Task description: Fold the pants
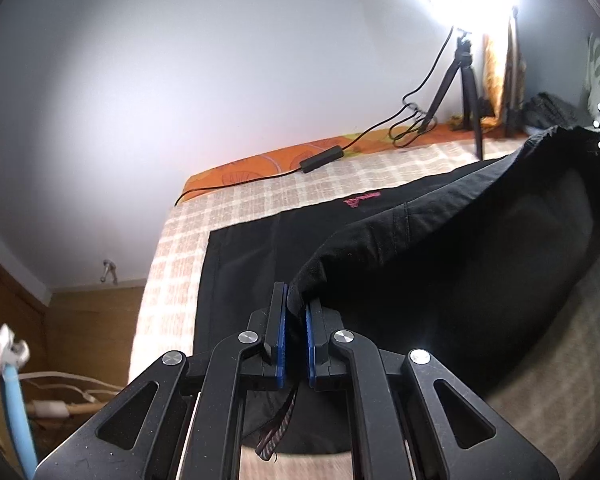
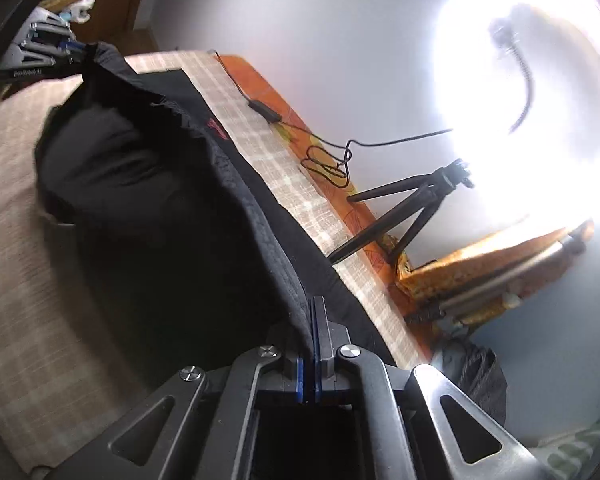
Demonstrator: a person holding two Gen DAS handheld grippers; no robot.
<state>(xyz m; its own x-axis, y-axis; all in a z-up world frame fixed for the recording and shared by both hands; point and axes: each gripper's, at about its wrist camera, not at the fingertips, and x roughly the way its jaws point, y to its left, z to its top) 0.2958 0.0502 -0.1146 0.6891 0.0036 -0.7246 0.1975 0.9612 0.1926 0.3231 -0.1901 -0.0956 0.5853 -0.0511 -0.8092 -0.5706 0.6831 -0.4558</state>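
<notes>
Clamped left gripper [image 1: 296, 304], pants [image 1: 440, 248] edge aloft

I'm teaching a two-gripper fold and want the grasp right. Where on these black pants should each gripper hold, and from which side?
Grip the pants at the two ends of one edge, coming in from the near side, pointing down. The left gripper pinches the hemmed corner, the right gripper the thick stitched band. Both edges are firm, and the cloth hangs lifted between them above the checked bedcover.
</notes>
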